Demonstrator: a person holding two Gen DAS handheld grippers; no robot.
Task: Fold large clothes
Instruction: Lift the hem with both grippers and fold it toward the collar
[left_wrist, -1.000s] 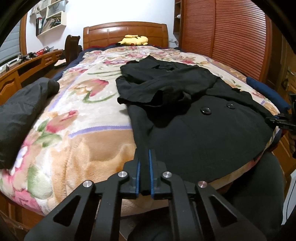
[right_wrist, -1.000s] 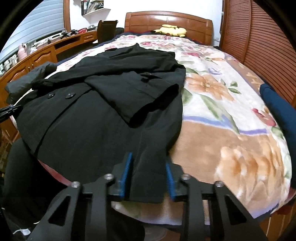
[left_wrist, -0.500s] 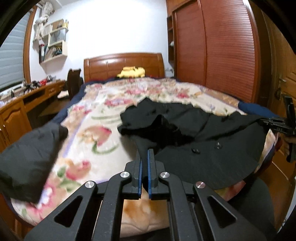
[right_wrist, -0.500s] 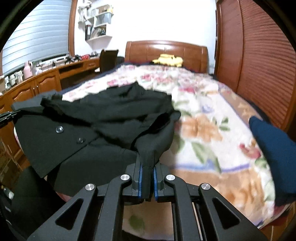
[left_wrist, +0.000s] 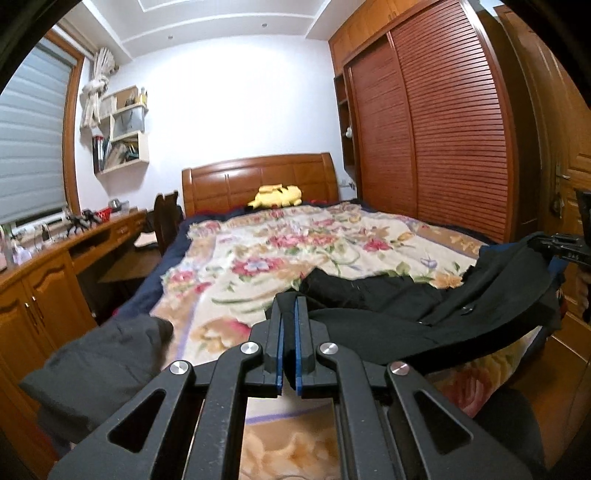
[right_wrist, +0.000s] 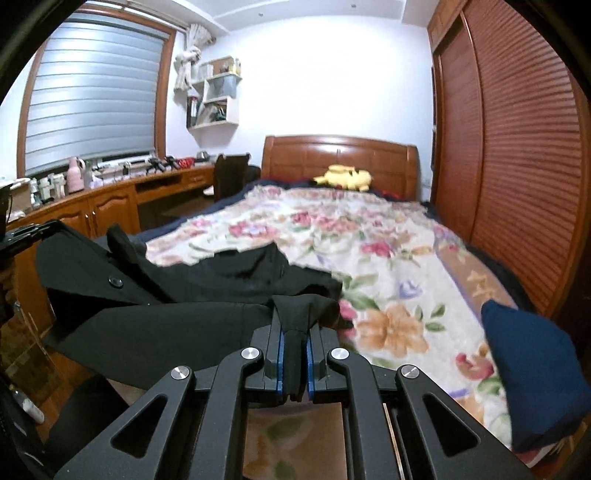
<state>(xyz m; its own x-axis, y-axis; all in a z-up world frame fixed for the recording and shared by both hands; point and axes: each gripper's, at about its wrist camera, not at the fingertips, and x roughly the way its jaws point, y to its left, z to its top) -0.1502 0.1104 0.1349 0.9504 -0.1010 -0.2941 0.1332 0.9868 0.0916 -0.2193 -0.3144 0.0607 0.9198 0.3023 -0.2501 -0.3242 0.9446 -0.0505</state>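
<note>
Both grippers are clamped tight on the black coat's (right_wrist: 192, 325) hem: left gripper (left_wrist: 287, 314) one corner, right gripper (right_wrist: 291, 325) the other, cloth stretched above the floral bed (left_wrist: 280, 251), collar end resting on it.

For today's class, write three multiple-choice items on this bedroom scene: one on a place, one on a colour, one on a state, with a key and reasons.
1. Where does the plush toy lie?
A. by the headboard
B. on the desk
C. on the floor

2. What colour is the coat?
A. red
B. black
C. white

3. How is the right gripper?
A. wide open, empty
B. shut on the coat
C. shut on the blanket

Key: 1 A, it sits at the bed's far end against the wood. 2 B, its cloth is dark throughout. 3 B, black cloth is pinched between the blue-padded fingers.
</note>
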